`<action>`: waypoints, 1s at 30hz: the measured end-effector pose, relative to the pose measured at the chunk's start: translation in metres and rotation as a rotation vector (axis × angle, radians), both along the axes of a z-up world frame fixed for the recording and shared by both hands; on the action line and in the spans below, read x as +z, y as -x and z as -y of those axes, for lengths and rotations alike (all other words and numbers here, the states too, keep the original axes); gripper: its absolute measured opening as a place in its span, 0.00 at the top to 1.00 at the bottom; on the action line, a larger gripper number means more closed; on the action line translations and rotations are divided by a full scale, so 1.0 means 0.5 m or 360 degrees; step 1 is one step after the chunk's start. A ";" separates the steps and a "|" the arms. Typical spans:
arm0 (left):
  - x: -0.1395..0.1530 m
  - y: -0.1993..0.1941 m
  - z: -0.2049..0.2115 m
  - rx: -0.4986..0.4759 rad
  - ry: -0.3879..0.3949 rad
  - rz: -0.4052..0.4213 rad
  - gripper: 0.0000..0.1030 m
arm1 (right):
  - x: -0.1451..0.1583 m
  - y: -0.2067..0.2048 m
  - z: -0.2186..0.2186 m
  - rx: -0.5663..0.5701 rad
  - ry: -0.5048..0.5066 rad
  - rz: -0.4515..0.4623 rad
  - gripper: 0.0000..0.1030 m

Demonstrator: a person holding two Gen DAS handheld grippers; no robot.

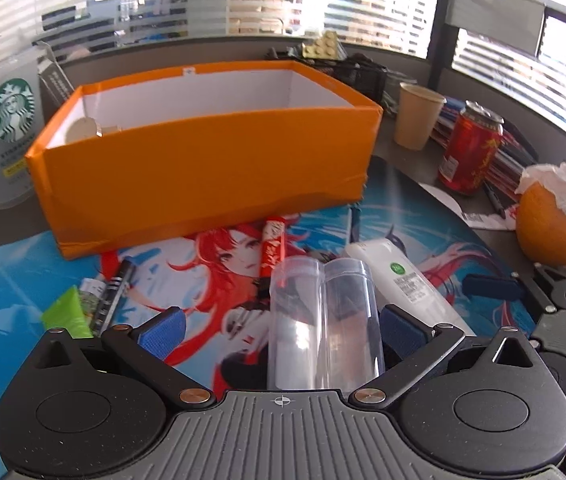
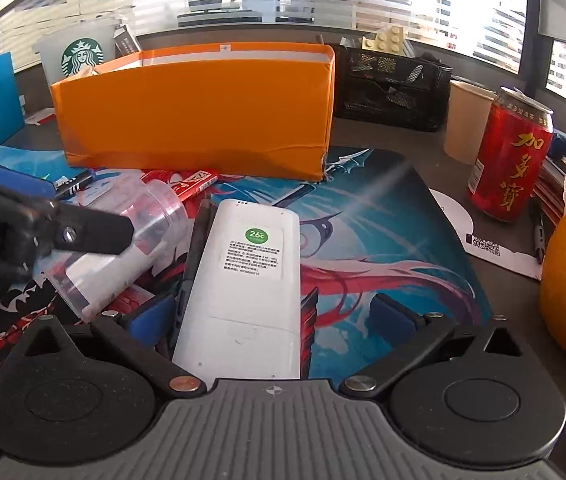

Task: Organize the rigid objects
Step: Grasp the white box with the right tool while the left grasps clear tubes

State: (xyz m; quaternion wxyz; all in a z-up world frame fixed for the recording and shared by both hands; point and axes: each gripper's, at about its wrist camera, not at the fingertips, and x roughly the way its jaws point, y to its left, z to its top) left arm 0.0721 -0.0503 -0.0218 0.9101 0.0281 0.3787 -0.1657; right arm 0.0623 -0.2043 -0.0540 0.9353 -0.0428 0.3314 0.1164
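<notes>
1. Nearest the left wrist camera, the left tool (image 1: 281, 330) has its blue pads spread wide with a clear plastic tube (image 1: 323, 320) lying between them. The right pad sits just beside the tube wall; whether it touches cannot be told. The left pad stands apart from the tube.
2. Nearest the right wrist camera, the right tool (image 2: 275, 312) is spread as wide as it goes, with a white remote control (image 2: 249, 292) lying back-up between its pads. The left pad is just beside the remote's edge; the right pad is well apart from it.
3. The printed desk mat (image 1: 11, 280), blue with a red-haired cartoon figure, covers the dark desk (image 2: 387, 136) under both tools.
4. An open orange box (image 1: 203, 172) stands on the far edge of the mat, white inside, with something pale and round showing in its left corner.
5. Right of the box stand a paper cup (image 1: 419, 116) and a red drink can (image 1: 471, 148), and nearer, an orange (image 1: 551, 228) topped with crumpled white tissue.
6. A frosted coffee-shop cup (image 1: 7, 128) stands left of the box.
7. A small red tube (image 1: 273, 246) lies on the mat in front of the box, just beyond the clear tube.
8. A black pen (image 1: 117, 296) and a green tube (image 1: 69, 314) lie near the left pad.
</notes>
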 end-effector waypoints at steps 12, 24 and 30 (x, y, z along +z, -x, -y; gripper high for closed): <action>0.000 -0.009 -0.035 0.0092 0.0079 -0.0041 0.00 | 0.021 0.000 0.070 -0.0051 -0.0284 -0.0045 0.12; -0.010 0.002 -0.024 0.0050 0.0050 -0.0037 0.00 | 0.018 -0.009 0.051 -0.0028 -0.0193 -0.0022 0.18; -0.006 0.008 0.001 -0.0046 0.0052 -0.0046 0.00 | 0.010 -0.007 0.009 0.0003 0.0028 0.0036 0.25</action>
